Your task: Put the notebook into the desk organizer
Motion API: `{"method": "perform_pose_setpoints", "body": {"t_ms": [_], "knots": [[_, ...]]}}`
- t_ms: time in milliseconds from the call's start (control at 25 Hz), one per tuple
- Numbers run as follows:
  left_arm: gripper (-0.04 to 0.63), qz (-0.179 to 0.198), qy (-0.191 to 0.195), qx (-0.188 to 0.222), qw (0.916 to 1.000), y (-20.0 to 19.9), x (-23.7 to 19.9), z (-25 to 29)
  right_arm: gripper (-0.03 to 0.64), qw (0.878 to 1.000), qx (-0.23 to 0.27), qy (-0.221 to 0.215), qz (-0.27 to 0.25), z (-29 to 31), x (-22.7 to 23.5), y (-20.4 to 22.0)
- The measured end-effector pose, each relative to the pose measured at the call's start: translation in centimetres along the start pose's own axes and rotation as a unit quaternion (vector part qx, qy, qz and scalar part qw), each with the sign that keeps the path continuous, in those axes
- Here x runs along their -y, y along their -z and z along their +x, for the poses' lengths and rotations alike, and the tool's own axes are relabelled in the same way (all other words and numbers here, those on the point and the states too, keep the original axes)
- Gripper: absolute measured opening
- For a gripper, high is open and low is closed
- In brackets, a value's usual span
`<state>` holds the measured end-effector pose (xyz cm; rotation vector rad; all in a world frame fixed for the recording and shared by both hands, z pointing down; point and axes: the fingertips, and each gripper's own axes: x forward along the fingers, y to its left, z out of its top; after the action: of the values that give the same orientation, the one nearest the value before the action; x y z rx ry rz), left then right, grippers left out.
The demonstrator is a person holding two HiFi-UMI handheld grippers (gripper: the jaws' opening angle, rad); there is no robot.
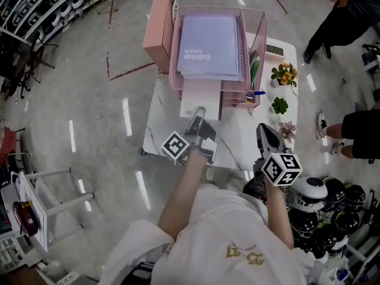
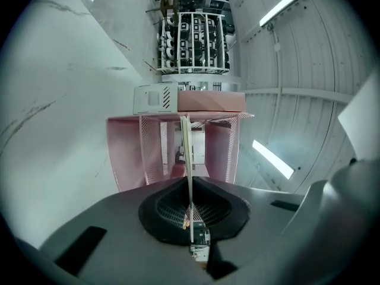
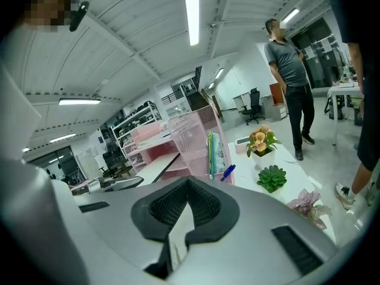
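A pink mesh desk organizer [image 1: 255,28] stands on the white table [image 1: 237,138]. A lavender spiral notebook [image 1: 209,45] lies on its top tier. A thin white notebook [image 1: 199,95] lies in the lower tray, its near edge sticking out toward me. My left gripper [image 1: 198,114] is shut on that edge. In the left gripper view the white notebook [image 2: 187,159] runs edge-on from the jaws into the organizer [image 2: 127,153]. My right gripper [image 1: 265,130] hovers over the table's right front, apart from the organizer [image 3: 199,138], jaws shut with nothing between them.
Pens [image 1: 254,75] stand in the organizer's right side pocket. Three small potted plants [image 1: 285,74] line the table's right edge. A pink box [image 1: 157,33] sits at the organizer's left. Helmets [image 1: 323,212] are stacked at the lower right. People [image 1: 356,132] stand to the right.
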<state>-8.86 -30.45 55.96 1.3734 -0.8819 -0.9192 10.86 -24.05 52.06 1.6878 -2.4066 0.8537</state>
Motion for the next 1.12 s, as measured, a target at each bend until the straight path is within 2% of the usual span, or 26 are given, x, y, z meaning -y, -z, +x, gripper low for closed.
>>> {"method": "perform_pose_setpoints", "body": {"t_ms": [160, 400, 600, 1120], "knots": [[0.032, 0.008, -0.023, 0.007, 0.9997, -0.3, -1.0, 0.6, 0.011, 1.0, -0.002, -0.001, 0.001, 0.6, 0.4, -0.3], [0.063, 0.01, -0.031, 0.014, 0.9994, -0.7, -1.2, 1.6, 0.011, 1.0, -0.007, 0.001, 0.007, 1.0, 1.2, -0.1], [0.095, 0.003, -0.033, 0.022, 0.9992, -0.9, -1.5, 2.4, 0.011, 1.0, -0.011, 0.002, 0.01, 1.5, 1.9, -0.1], [0.103, 0.01, -0.032, 0.029, 0.999, -1.7, -1.4, 4.2, 0.011, 1.0, -0.014, 0.004, 0.017, 2.2, 3.1, -0.6]]}}
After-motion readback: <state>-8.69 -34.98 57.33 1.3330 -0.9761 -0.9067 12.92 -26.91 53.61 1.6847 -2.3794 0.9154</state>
